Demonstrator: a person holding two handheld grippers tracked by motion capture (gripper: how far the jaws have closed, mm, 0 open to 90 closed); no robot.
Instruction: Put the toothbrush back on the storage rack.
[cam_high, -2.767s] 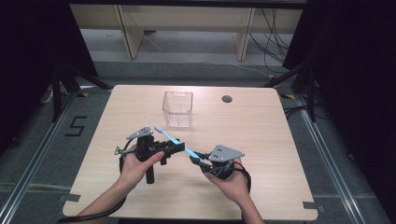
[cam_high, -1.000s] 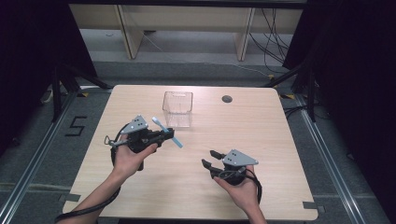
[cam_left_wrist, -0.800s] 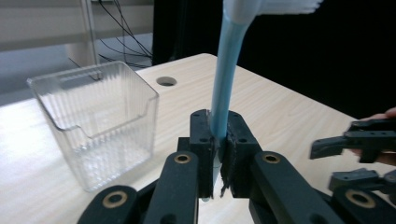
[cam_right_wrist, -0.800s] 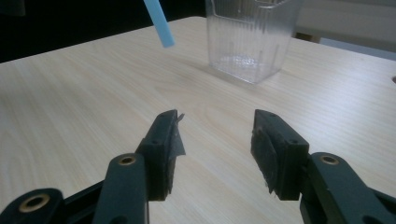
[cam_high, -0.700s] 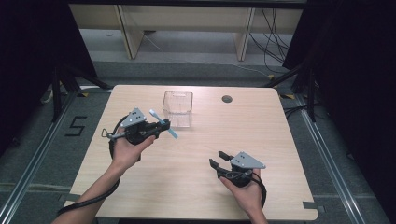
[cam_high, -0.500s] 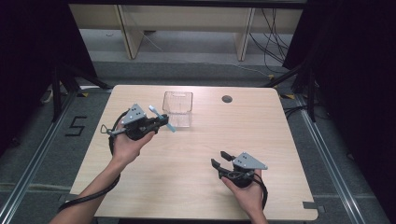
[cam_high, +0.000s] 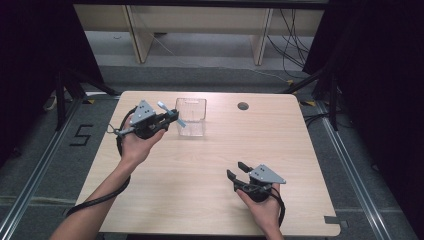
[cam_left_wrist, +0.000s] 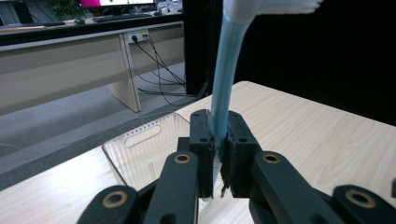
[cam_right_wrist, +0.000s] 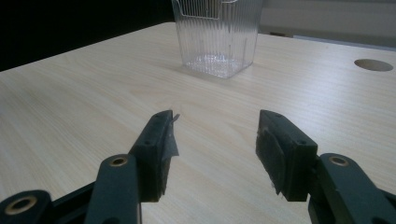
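Observation:
My left gripper (cam_high: 171, 117) is shut on the handle of a light blue toothbrush (cam_high: 163, 106), held above the table just left of a clear ribbed plastic container (cam_high: 191, 116). In the left gripper view the toothbrush (cam_left_wrist: 224, 84) rises from between the pads to its white head at the top, with the container (cam_left_wrist: 149, 149) behind. My right gripper (cam_high: 236, 169) rests low near the table's front right. Its jaws have just been opening and stand wide with nothing between them (cam_right_wrist: 215, 135); they face the container (cam_right_wrist: 217, 32).
The light wooden table (cam_high: 200, 165) has a round cable hole (cam_high: 243, 106) at the back, right of the container. Metal floor rails and dark curtains flank the table. Desks and cables stand beyond the far edge.
Both grippers held the toothbrush at first; the right one let go and drew back to the front right. The left hand carried the toothbrush up and toward the container.

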